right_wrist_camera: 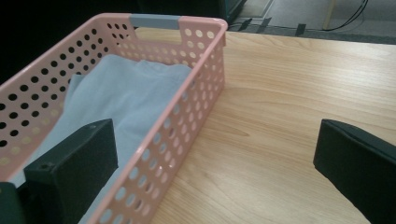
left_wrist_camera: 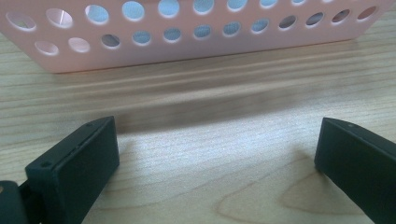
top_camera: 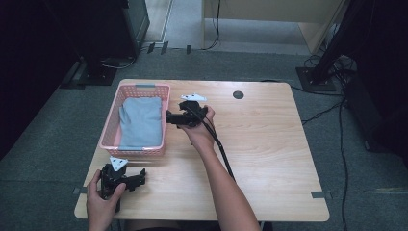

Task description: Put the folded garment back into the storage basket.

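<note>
Table: a rectangular light-wood table (top_camera: 269, 144) with rounded corners stands on grey carpet, with a small dark round grommet (top_camera: 238, 95) near its far edge.
Basket: a pink perforated plastic basket (top_camera: 107, 129) with grey handle strips sits on the table's left half, its long sides running away from the person; in the right gripper view its near long wall (right_wrist_camera: 187, 126) crosses the frame on a slant.
Cloth: a folded pale grey-blue cloth (top_camera: 140, 121) lies flat inside the basket and covers most of its floor; it shows again through the round holes in the left gripper view (left_wrist_camera: 170, 33).
Right gripper: the black two-jaw right gripper (top_camera: 179, 118), held in the person's right hand (top_camera: 199, 129), hovers just beside the basket's right rim, pointing toward it. Its jaws are spread wide and hold nothing; one hangs over the cloth, the other over bare wood, so the pair straddles the basket wall.
Left gripper: the black two-jaw left gripper (top_camera: 135, 179), held in the person's left hand (top_camera: 101, 199), sits low at the near left corner of the table, just in front of the basket's near end. Its jaws are spread wide over bare wood, gripping nothing.
Cable: a black cable (top_camera: 219, 147) trails from the right gripper along the forearm.
</note>
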The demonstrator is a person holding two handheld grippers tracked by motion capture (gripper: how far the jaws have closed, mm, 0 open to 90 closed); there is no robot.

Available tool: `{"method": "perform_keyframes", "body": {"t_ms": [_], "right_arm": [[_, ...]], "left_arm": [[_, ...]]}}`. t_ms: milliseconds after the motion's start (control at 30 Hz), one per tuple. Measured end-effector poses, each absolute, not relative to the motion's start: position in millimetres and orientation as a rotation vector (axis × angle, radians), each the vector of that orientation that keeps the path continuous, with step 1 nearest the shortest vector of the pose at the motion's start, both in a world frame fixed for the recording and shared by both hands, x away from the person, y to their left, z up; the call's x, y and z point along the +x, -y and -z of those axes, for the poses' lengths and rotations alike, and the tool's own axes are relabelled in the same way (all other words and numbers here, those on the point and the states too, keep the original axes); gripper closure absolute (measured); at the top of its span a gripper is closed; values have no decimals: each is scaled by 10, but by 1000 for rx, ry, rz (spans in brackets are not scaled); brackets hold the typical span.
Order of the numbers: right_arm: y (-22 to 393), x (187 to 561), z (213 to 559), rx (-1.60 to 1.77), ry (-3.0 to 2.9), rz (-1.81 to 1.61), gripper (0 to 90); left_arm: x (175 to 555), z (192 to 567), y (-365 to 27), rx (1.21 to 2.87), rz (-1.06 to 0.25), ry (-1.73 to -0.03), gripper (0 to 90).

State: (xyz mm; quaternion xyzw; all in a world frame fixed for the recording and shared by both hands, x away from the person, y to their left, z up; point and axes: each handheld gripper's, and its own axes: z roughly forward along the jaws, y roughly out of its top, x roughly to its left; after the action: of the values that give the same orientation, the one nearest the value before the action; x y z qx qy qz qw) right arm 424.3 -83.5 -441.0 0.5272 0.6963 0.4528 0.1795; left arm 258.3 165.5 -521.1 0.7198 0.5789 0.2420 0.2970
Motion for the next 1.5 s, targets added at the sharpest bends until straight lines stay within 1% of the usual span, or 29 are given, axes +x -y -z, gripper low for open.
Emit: {"method": "perform_keyframes", "body": {"t_ms": [300, 1500], "right_arm": [[1046, 4213, 4539, 1524, -1944, -1256, 0], [1618, 4031, 4874, 1598, -1898, -1189, 0]], "left_arm": [[2583, 5211, -1655, 1914, -643, -1539, 0], [2584, 5211, -1654, 1913, -643, -1539, 0]]}}
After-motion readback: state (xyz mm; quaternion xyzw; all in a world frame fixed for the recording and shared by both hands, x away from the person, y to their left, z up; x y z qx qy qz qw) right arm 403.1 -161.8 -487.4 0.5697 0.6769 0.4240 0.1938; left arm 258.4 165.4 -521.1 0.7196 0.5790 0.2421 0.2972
